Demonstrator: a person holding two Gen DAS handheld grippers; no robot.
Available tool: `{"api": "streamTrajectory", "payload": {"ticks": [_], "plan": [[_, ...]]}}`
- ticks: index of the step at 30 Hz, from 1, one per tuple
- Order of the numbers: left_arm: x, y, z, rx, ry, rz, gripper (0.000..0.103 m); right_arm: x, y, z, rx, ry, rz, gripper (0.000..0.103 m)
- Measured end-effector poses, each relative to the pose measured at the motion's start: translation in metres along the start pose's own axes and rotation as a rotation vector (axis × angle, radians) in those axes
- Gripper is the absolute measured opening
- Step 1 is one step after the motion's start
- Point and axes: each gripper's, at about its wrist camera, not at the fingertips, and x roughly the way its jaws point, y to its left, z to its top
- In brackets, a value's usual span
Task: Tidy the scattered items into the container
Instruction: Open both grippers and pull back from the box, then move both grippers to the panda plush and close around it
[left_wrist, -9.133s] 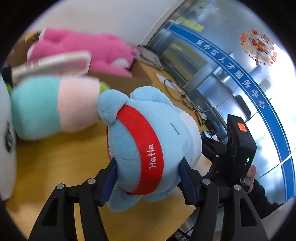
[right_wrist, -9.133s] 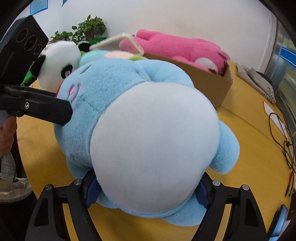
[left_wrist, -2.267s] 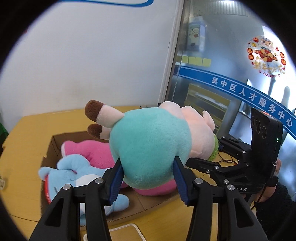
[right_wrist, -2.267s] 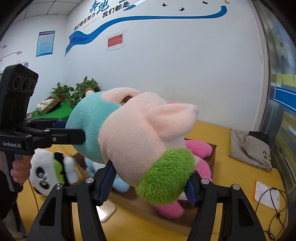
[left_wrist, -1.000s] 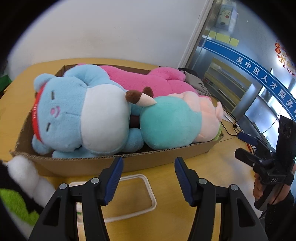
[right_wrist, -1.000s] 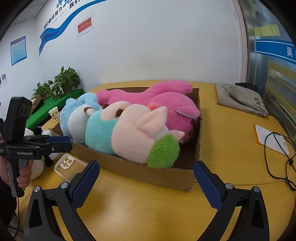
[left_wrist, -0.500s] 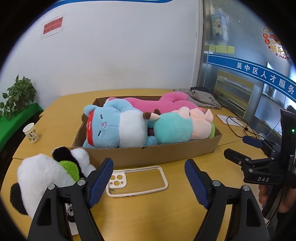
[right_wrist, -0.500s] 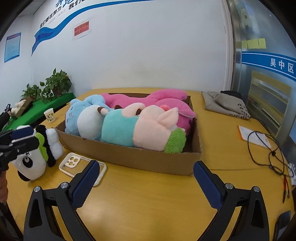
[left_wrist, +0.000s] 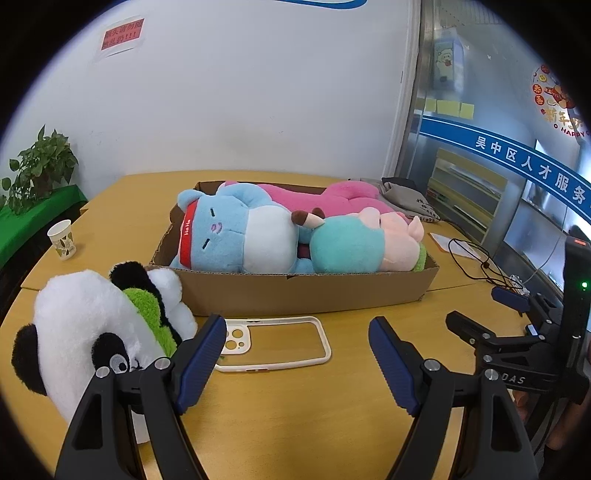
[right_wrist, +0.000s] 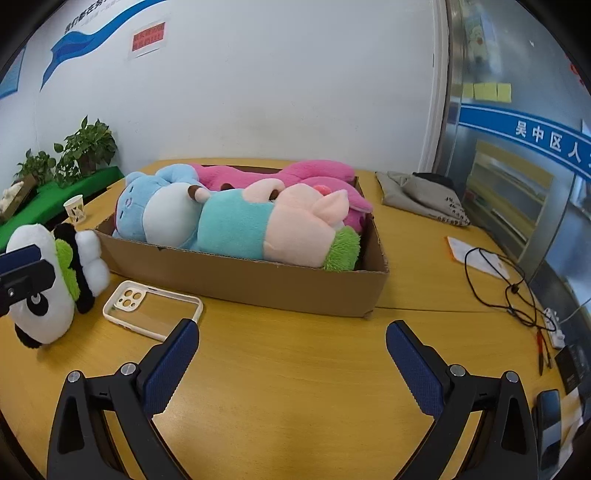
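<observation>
A shallow cardboard box (left_wrist: 303, 293) (right_wrist: 258, 282) on the yellow table holds a blue plush with a red band (left_wrist: 236, 236) (right_wrist: 155, 206), a teal and pink pig plush (left_wrist: 365, 245) (right_wrist: 266, 225) and a pink plush (left_wrist: 317, 195) (right_wrist: 291, 175). Outside it, a panda plush (left_wrist: 92, 332) (right_wrist: 44, 288) lies at the left, with a white phone case (left_wrist: 273, 343) (right_wrist: 153, 308) flat in front of the box. My left gripper (left_wrist: 297, 336) stands open over the phone case, nothing between its fingers. My right gripper (right_wrist: 291, 343) is open over bare table, short of the box.
A paper cup (left_wrist: 62, 240) (right_wrist: 75, 208) stands at the far left edge. A grey cloth bag (right_wrist: 424, 201), a paper sheet and black cables (right_wrist: 509, 288) lie right of the box. Potted plants (right_wrist: 86, 151) sit on a green surface beyond the table.
Both grippers have pulled back from the box, and the left one opened wider. The panda, phone case and cup have come into the left view.
</observation>
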Motion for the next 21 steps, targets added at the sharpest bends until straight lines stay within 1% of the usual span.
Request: {"api": "streamTrajectory", "payload": {"ticks": [5,9,12,16,18,20,21], "plan": [[-0.004,0.000,-0.002,-0.005,0.001,-0.013,0.079,-0.006,0.000,0.000,-0.018,-0.011,-0.008,0.103],[-0.012,0.003,-0.001,-0.009,-0.001,-0.024,0.079,-0.006,-0.004,0.001,0.000,-0.008,-0.004,0.103],[-0.021,0.010,-0.001,-0.014,-0.012,-0.022,0.079,-0.007,-0.004,0.000,0.003,-0.009,-0.007,0.103],[-0.039,0.025,0.000,-0.020,-0.035,-0.011,0.079,-0.003,0.000,-0.004,0.001,0.004,0.017,0.103],[-0.050,0.038,0.002,-0.029,-0.049,0.008,0.079,0.000,0.006,-0.006,-0.008,0.013,0.053,0.103],[-0.062,0.055,0.003,-0.056,-0.064,0.043,0.079,0.004,0.017,-0.008,-0.033,0.024,0.127,0.103],[-0.067,0.065,0.004,-0.075,-0.068,0.063,0.079,0.005,0.026,-0.009,-0.053,0.026,0.178,0.103]]}}
